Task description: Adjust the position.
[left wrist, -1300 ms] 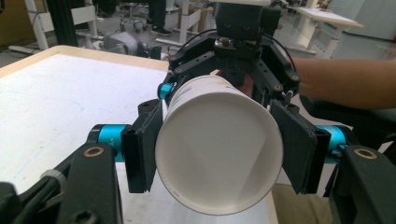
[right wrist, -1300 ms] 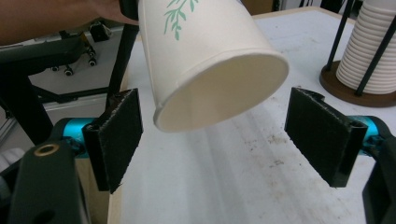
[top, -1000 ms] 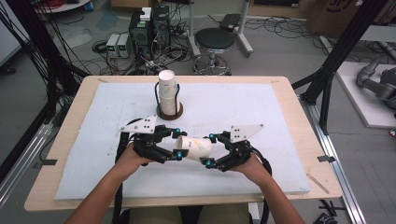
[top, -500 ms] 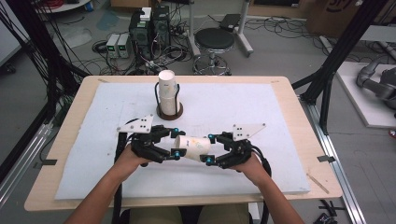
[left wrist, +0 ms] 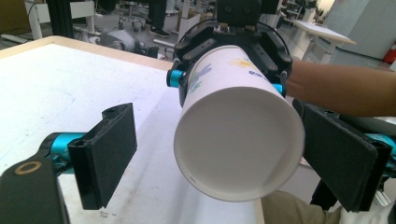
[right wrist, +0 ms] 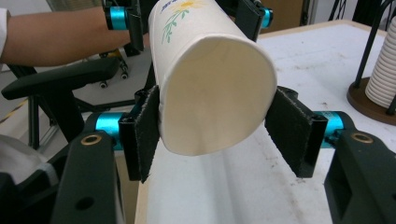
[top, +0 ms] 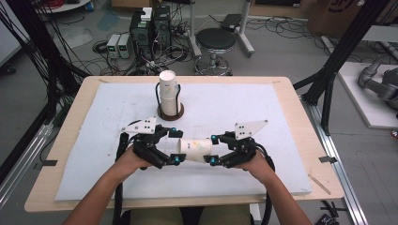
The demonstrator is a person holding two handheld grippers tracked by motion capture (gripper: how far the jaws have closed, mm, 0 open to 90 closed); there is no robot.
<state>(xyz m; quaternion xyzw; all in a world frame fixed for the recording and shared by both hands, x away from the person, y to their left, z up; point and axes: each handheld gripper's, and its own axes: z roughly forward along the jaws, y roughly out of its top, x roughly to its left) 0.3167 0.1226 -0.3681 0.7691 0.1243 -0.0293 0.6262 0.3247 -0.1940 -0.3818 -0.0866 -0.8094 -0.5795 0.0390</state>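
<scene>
A white paper cup (top: 197,146) with a flower print lies level above the white mat, between my two grippers. My right gripper (top: 212,150) is shut on one end of it; in the right gripper view (right wrist: 215,126) its jaws have just been closing and the pads squeeze the cup's open mouth (right wrist: 210,93) into an oval. My left gripper (top: 174,147) is open. Its jaws have just been opening, and in the left gripper view (left wrist: 222,158) the two pads stand apart on either side of the cup's other end (left wrist: 238,140).
A stack of paper cups (top: 169,91) stands in a round wire holder behind the grippers, also at the right edge of the right gripper view (right wrist: 383,74). The white mat (top: 263,112) covers the wooden table. A stool (top: 215,40) and electronics stand beyond the far edge.
The left gripper's jaws have opened off the cup, and the right gripper's jaws have closed onto its other end. Both hands stay nearly where they were.
</scene>
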